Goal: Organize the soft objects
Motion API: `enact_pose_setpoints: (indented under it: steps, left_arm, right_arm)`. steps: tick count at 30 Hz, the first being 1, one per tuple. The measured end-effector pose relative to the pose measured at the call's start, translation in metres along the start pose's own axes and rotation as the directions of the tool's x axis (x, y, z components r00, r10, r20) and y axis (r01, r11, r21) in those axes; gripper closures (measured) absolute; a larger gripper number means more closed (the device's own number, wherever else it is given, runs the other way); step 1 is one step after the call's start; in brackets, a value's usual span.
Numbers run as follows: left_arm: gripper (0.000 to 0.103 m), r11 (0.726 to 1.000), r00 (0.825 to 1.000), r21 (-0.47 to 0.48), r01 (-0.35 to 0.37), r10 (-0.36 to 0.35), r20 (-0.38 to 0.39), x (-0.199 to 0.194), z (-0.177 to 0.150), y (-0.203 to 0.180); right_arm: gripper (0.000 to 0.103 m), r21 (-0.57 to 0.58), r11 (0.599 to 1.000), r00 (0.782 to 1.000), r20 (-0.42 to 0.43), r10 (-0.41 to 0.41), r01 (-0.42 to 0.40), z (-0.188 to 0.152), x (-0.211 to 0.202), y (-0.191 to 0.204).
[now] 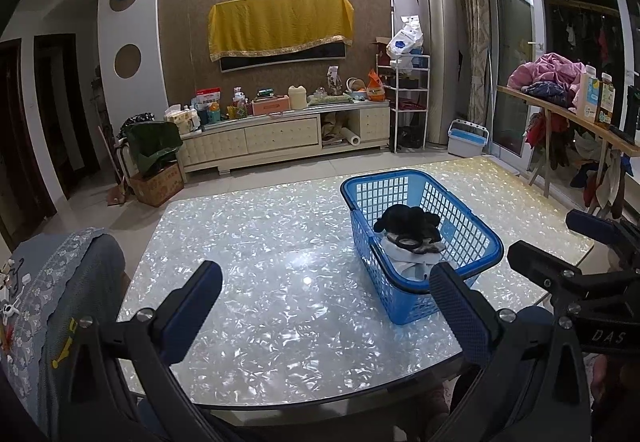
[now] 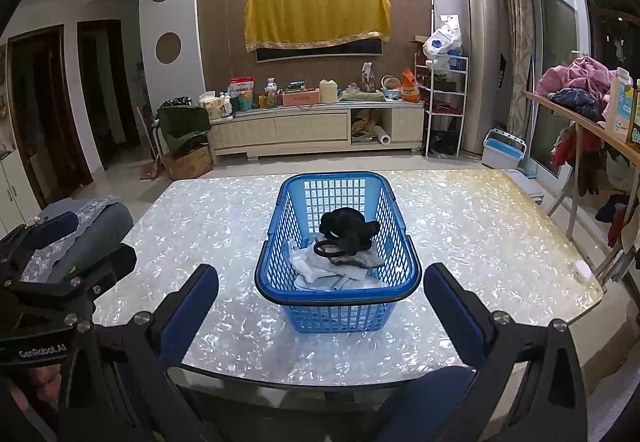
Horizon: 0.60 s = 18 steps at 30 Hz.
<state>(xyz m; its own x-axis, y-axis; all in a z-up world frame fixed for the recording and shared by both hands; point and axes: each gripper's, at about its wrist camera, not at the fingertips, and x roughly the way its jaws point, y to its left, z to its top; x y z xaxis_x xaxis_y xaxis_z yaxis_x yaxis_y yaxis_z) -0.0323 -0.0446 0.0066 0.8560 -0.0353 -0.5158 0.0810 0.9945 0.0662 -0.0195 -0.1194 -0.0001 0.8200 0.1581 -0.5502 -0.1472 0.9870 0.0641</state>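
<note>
A blue plastic basket (image 2: 338, 284) stands on the shiny pearl-pattern table (image 2: 480, 242); it also shows in the left wrist view (image 1: 486, 242). Inside lie a black plush toy (image 2: 346, 228), a dark ring-shaped item (image 2: 326, 248) and pale folded cloths (image 2: 320, 270). The toy shows in the left wrist view too (image 1: 404, 222). My right gripper (image 2: 320, 312) is open and empty, held at the table's near edge in front of the basket. My left gripper (image 1: 326, 306) is open and empty, left of the basket. The right gripper (image 1: 560, 242) shows at the right edge of the left view.
A chair with a grey-blue lace cover (image 1: 60, 282) stands at the table's left. A small white round object (image 2: 582, 270) lies near the table's right edge. A TV cabinet (image 2: 316, 130) stands against the far wall. A shelf with clothes and bottles (image 2: 580, 98) is at the right.
</note>
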Motion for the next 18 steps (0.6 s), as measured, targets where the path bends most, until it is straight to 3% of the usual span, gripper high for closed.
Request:
enact_pose_setpoints:
  steps: [18]
  left_arm:
    - [0.000,1.000,1.000,-0.007,-0.001,0.001,0.000,-0.0007,0.0010,-0.0013]
  right_arm:
    - [0.000,-0.001,1.000,1.000,-0.003,0.003,-0.003,0.0021,0.0002,0.0038]
